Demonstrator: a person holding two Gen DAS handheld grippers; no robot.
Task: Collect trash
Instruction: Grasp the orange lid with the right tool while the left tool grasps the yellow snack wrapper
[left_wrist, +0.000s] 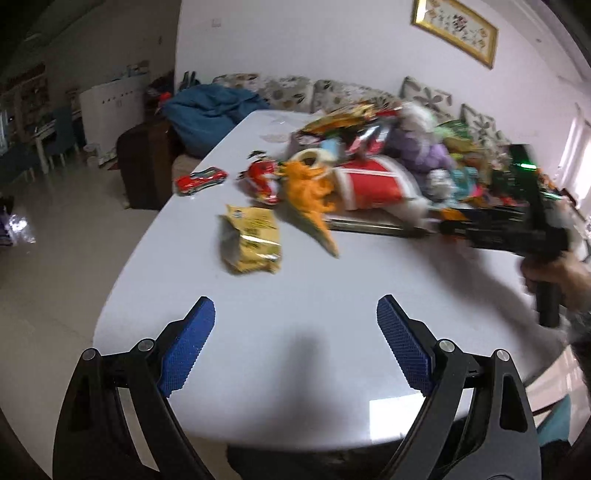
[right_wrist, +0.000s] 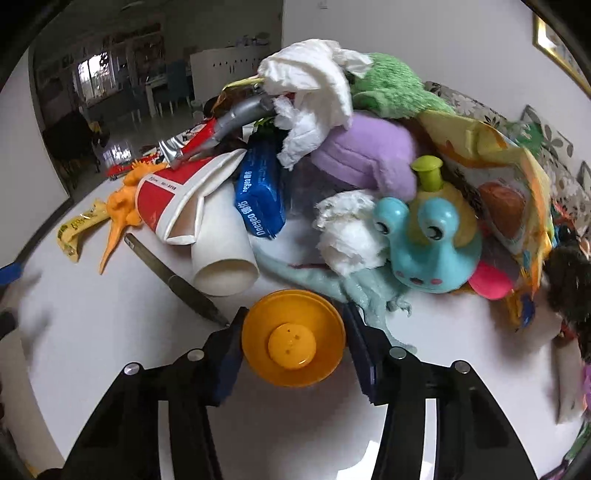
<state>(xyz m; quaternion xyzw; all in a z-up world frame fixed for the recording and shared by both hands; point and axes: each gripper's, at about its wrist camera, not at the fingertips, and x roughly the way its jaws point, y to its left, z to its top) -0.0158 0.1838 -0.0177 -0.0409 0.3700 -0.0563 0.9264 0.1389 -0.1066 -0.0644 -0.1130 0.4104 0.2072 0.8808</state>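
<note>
- The right gripper (right_wrist: 293, 343) has its blue pads set against the two sides of a round orange plastic lid (right_wrist: 293, 341), clamped on its rim just above the white table (right_wrist: 92, 332)
- The lid looks stiff, smooth and light; the rim is the sensible place to hold it, though a hard curved edge could slip out sideways if squeezed off-centre
- The left gripper (left_wrist: 295, 332) hangs over bare table with its jaws wide apart and nothing between them
- Just beyond the lid lies the heap: a white paper cup (right_wrist: 221, 258) on its side with a crushed red paper cup (right_wrist: 166, 199) across it, a blue wrapper (right_wrist: 258, 192), crumpled tissue (right_wrist: 314, 85) on top and another wad (right_wrist: 351, 236) by a blue snail toy (right_wrist: 424, 243)
- Tissue and wrappers are soft and weightless, best pinched at a bunched fold; the cups will crush, so take a wall near the mouth
- A yellow snack packet (left_wrist: 251, 240) lies apart, nearest the left gripper, crinkly and easy to nip at an edge
</note>
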